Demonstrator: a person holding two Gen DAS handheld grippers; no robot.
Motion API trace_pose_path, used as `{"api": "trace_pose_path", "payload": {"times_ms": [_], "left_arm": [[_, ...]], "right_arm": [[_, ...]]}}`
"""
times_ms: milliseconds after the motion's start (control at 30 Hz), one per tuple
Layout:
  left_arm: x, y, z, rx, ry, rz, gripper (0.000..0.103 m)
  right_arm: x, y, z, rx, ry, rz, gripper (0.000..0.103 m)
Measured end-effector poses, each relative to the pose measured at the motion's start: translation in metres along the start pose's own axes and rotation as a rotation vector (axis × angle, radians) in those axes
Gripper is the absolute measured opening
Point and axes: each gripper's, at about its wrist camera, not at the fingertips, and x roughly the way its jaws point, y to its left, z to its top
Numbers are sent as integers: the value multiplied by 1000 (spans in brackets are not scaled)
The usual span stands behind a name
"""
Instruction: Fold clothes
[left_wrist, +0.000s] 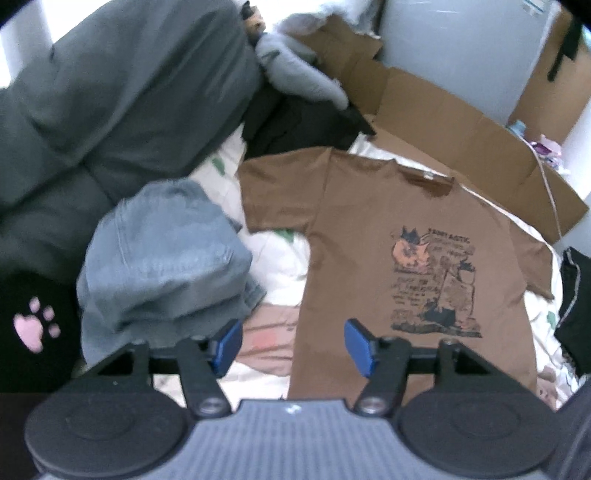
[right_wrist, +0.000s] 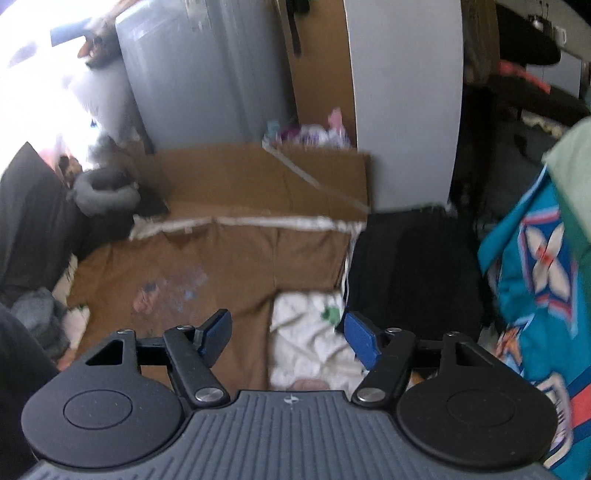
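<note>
Here, brown T-shirt (left_wrist: 388, 229) flat beneath left gripper (left_wrist: 291, 345), both grippers open, empty.

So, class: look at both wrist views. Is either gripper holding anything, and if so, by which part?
Nothing is held. The left gripper and right gripper both stand open and empty above the brown T-shirt.

A brown T-shirt (left_wrist: 369, 229) is lying spread flat, front up, on the white bedsheet (left_wrist: 277, 254), both short sleeves reaching outward and a dark cartoon print (left_wrist: 434, 280) showing on its chest. Its collar is pointing toward the cardboard (left_wrist: 461, 147) behind it.
</note>
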Motion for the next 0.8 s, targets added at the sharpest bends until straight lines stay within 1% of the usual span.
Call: {"api": "trace_pose_path", "payload": {"times_ms": [67, 233, 300, 367, 433, 600, 700, 767, 800], "left_arm": [[13, 5, -12, -14, 25, 6, 63], [39, 9, -32, 48, 61, 53, 63], [48, 11, -37, 61, 74, 67, 63], [56, 11, -40, 65, 92, 81, 63], [65, 11, -42, 67, 114, 87, 63], [85, 6, -50, 81, 155, 101, 63], [95, 5, -57, 86, 183, 113, 63], [98, 5, -62, 79, 197, 116, 63], [99, 5, -64, 74, 203, 117, 63]], "right_arm": [[18, -2, -17, 4, 32, 5, 73], [65, -4, -57, -4, 112, 32, 73], [83, -3, -74, -6, 151, 40, 70], [100, -4, -91, 13, 193, 57, 58], [117, -6, -108, 36, 235, 75, 52], [147, -8, -143, 79, 299, 81, 51], [161, -9, -161, 93, 329, 90, 47], [169, -8, -170, 88, 355, 96, 36], [173, -7, -175, 87, 370, 104, 33]]}}
